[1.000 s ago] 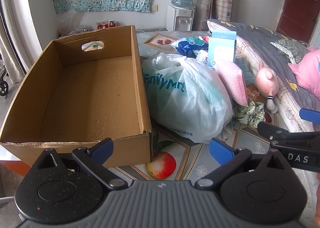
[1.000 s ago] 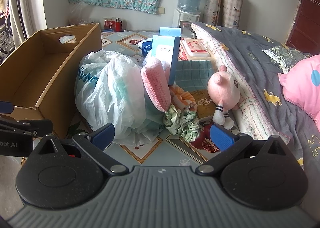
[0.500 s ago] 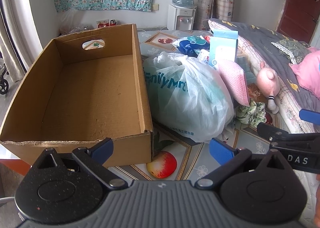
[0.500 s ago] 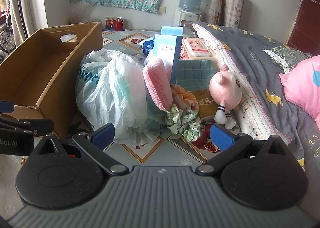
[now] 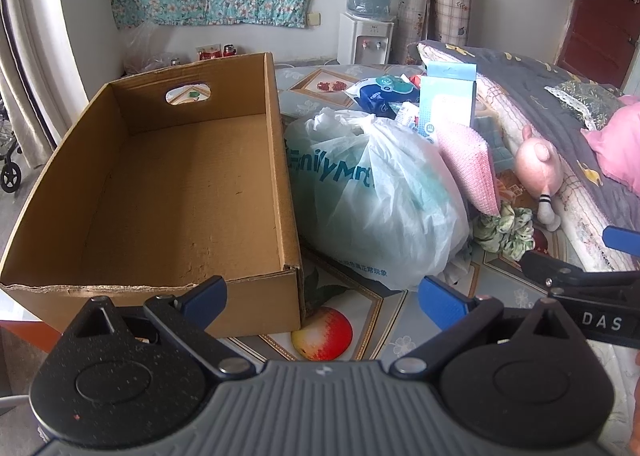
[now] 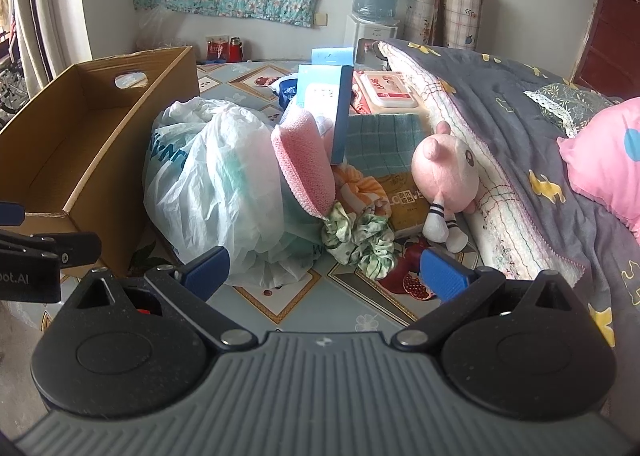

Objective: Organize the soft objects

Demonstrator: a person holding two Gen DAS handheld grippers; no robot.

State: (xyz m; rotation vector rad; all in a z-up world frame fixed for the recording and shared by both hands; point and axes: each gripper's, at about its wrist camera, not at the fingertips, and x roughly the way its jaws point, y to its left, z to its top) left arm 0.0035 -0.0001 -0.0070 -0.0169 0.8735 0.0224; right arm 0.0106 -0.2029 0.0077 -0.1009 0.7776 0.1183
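Crowding the cardboard box [image 5: 188, 191], a plastic bag [image 5: 376, 199].

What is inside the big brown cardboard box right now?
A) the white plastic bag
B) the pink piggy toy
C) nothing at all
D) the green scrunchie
C: the cardboard box shows only its bare floor, while the piggy toy, the plastic bag and the green scrunchie all lie outside it on the patterned surface.
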